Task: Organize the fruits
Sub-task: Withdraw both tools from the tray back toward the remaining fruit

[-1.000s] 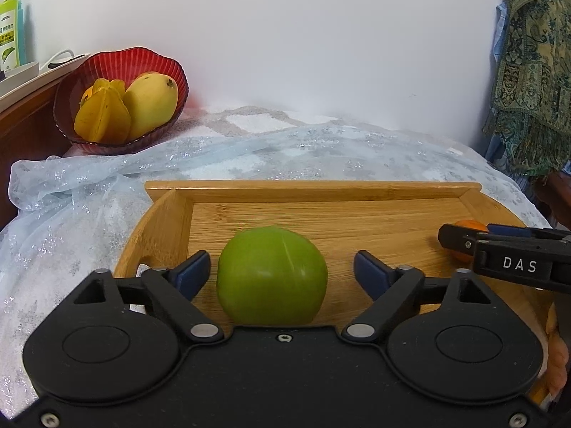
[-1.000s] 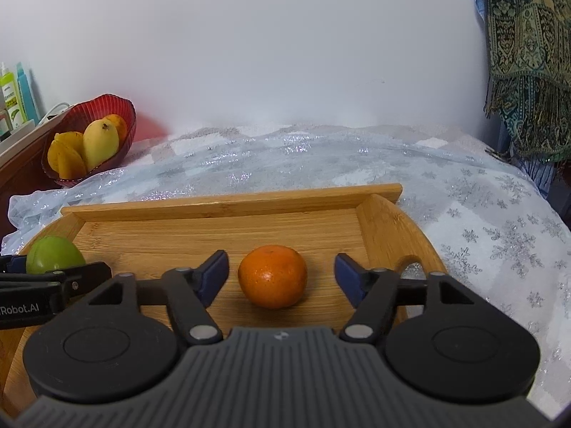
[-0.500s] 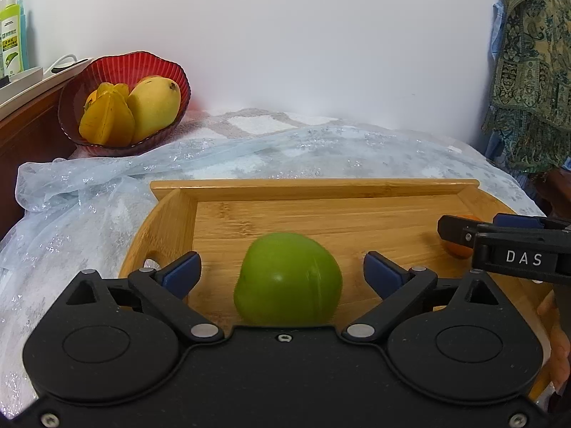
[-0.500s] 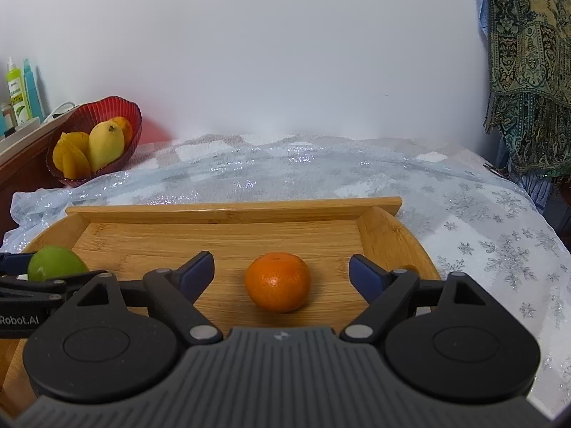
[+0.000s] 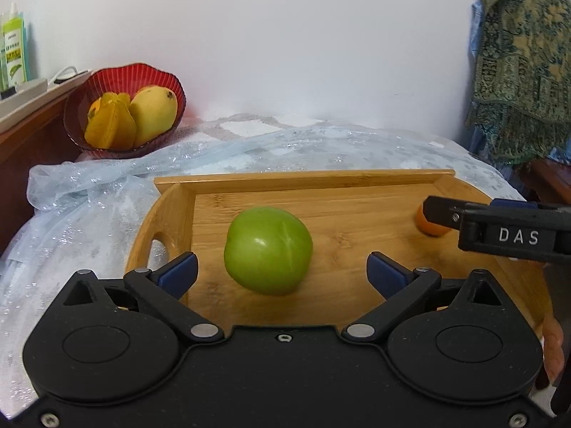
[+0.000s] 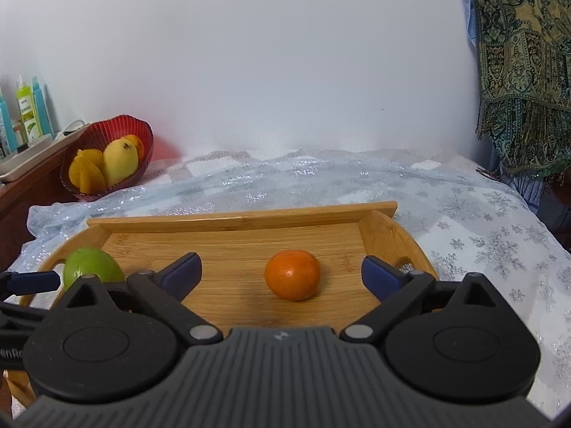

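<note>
A green apple (image 5: 267, 249) rests on the left part of the wooden tray (image 5: 321, 178). It lies between the blue pads of my left gripper (image 5: 282, 273), whose jaws are opening with a clear gap on both sides. On the right part of the tray (image 6: 242, 215) sits an orange (image 6: 292, 274), untouched between the pads of my right gripper (image 6: 282, 274), which is opening too. The right wrist view has the apple (image 6: 91, 267) at its left. The orange (image 5: 430, 226) peeks out behind the right gripper's finger in the left wrist view.
A red bowl (image 5: 125, 82) with a mango and other yellow fruit stands at the back left by a wooden cabinet (image 5: 32, 132) bearing bottles. A glittery pale cloth (image 6: 481, 249) covers the table. A patterned shawl (image 6: 524, 71) hangs at the right.
Both grippers' jaws have spread wider and both grippers have drawn back a little from their fruit. The apple and the orange stay put on the tray.
</note>
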The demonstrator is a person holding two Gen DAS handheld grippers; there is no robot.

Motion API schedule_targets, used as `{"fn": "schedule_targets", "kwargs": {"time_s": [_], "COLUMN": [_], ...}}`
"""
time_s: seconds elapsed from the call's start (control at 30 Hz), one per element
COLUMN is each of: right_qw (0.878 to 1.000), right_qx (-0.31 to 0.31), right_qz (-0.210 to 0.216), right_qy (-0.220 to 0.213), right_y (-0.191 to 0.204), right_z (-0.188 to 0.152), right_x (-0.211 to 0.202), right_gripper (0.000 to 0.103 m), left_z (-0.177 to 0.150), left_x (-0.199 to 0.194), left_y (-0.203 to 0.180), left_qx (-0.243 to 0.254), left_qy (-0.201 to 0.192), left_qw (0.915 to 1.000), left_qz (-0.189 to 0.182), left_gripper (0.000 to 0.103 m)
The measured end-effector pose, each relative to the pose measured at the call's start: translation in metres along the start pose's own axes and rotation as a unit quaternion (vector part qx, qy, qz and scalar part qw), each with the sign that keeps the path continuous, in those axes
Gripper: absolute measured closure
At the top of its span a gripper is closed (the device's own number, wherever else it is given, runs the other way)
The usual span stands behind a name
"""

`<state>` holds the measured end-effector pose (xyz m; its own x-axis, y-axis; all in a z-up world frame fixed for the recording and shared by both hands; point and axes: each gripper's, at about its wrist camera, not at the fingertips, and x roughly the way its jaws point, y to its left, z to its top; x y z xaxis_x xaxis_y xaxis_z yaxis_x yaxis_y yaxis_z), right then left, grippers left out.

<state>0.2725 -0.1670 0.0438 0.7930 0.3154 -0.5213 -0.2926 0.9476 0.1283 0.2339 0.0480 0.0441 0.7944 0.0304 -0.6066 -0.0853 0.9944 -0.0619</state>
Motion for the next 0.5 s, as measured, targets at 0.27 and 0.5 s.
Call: {"fn": "schedule_targets", "kwargs": {"time_s": [0.27, 0.5], "right_qw": [1.000, 0.999], "right_qx": [0.011, 0.010], "right_qz": [0.012, 0.011], "right_qy": [-0.023, -0.038], "right_y": [0.003, 0.001], "right_z": [-0.009, -0.026], "right_x": [-0.035, -0.063], "right_gripper": [0.000, 0.000], "left_z": [-0.009, -0.025], "left_x": [-0.036, -0.055], "left_y": [0.005, 0.000], "left_qx": [-0.024, -0.017], "left_qy": [-0.022, -0.036], "left_qw": [0.9995, 0.9991], "left_qz": [-0.004, 0.012], "left_gripper": [0.002, 0.001]}}
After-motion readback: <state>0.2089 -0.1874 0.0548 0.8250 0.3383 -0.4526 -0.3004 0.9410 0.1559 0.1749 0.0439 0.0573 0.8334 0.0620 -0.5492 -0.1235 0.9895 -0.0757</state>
